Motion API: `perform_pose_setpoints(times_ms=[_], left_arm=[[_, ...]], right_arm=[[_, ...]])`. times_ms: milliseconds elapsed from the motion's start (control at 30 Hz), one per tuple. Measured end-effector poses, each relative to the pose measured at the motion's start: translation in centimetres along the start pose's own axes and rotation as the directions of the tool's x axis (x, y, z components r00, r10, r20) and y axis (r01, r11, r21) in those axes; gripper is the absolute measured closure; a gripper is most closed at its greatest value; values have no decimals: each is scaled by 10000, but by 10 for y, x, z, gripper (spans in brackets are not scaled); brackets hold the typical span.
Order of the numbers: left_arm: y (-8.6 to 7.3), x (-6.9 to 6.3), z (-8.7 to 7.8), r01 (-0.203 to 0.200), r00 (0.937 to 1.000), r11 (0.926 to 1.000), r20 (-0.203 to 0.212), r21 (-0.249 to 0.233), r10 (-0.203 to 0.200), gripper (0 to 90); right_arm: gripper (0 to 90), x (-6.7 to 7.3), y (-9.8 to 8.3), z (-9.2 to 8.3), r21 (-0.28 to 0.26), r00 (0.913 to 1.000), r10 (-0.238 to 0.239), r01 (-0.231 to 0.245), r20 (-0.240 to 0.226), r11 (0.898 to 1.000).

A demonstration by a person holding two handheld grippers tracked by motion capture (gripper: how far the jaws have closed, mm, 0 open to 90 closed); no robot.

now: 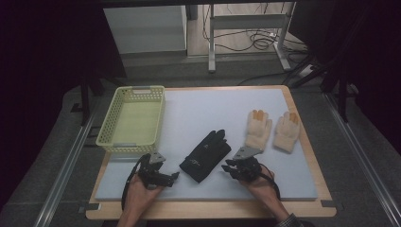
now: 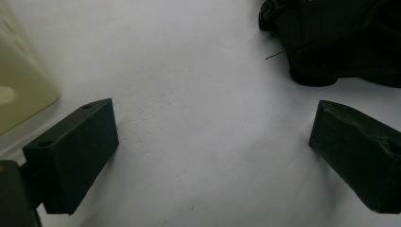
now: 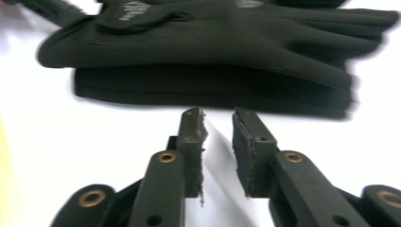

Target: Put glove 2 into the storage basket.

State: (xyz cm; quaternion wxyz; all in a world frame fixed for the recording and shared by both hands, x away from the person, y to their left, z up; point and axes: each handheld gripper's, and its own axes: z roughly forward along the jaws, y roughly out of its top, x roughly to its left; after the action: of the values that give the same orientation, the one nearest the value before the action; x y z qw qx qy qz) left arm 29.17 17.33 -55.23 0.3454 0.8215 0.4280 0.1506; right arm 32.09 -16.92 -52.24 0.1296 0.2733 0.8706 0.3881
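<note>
- High view: black fabric glove pair (image 1: 205, 156), stacked, lies mid-worktop on the pale blue foam mat (image 1: 198, 113), cuff toward the person, fingers pointing away. Left claw (image 1: 173, 177) sits just left of the cuff, right claw (image 1: 227, 168) just right of it; neither touches the glove. Pale yellow perforated plastic basket (image 1: 131, 120) stands far-left on the mat, w/ nothing in it. Two cream fuzzy gloves w/ orange fingertips (image 1: 272, 130) lie far-right, side by side, apart from the black ones.
- Left gripper view: left claw's jaws stand wide apart over bare mat, nothing between them. Black glove edge (image 2: 340, 42) is up-right, beyond the right jaw; basket corner (image 2: 21, 90) at left.
- Right gripper view: right claw (image 3: 219, 127) is partly open w/ a narrow gap, nothing gripped. Jaw tips sit just short of the glove stack's near edge (image 3: 213, 92), low to the mat. Two layers are visible there, top glove over bottom one.
- Step in hand, judged: right claw goes in for the black gloves, likely basket-bound.
- To do it well: widen the gap enough to take both layers, keep the lower jaw skimming the mat so it slides under the bottom glove, push in past the edge before closing. A shallow bite may lift the top glove alone. Left claw can pin or pinch the cuff side to stop the stack sliding.
</note>
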Motion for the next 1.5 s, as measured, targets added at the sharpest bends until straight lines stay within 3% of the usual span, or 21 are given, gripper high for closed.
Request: perform_pose_setpoints(times_ms=[300,400,533,700,767,1033,1267,1333,1433,1500], left_arm=[[0,0,0,8,10000,10000,25,14,-8,22],[0,0,0,12,10000,10000,25,9,-12,22],[0,0,0,4,10000,10000,32,17,-4,22],[0,0,0,13,10000,10000,42,11,-13,22],[0,1,0,-21,10000,10000,39,8,21,22],[1,2,-3,-164,9998,9998,145,108,162,26],[8,-1,-16,-5,9980,10000,636,-14,6,10],[15,-4,-23,-37,9955,10000,946,-63,42,5],[22,-7,-26,-164,9942,9999,1063,-33,167,1],[36,-12,-27,-240,9907,9997,1338,-52,245,0]], right_arm=[[474,-27,-19,-25,-102,9937,583,-576,961,9983],[379,-40,-29,-35,-98,9857,1036,-1032,1327,9946],[327,-50,-37,-42,-67,9763,1372,-1381,1671,9904],[273,-60,-47,-48,-36,9640,1418,-1447,2250,9895],[252,-62,-50,-45,156,9640,1377,-1449,2276,9893],[238,-64,-52,-44,97,9641,1501,-1559,2191,9877],[237,-64,-52,-44,83,9639,1505,-1561,2197,9877],[236,-64,-52,-44,80,9639,1505,-1561,2197,9877],[236,-64,-52,-44,81,9639,1499,-1555,2199,9878],[236,-64,-52,-44,79,9638,1501,-1556,2202,9878]])
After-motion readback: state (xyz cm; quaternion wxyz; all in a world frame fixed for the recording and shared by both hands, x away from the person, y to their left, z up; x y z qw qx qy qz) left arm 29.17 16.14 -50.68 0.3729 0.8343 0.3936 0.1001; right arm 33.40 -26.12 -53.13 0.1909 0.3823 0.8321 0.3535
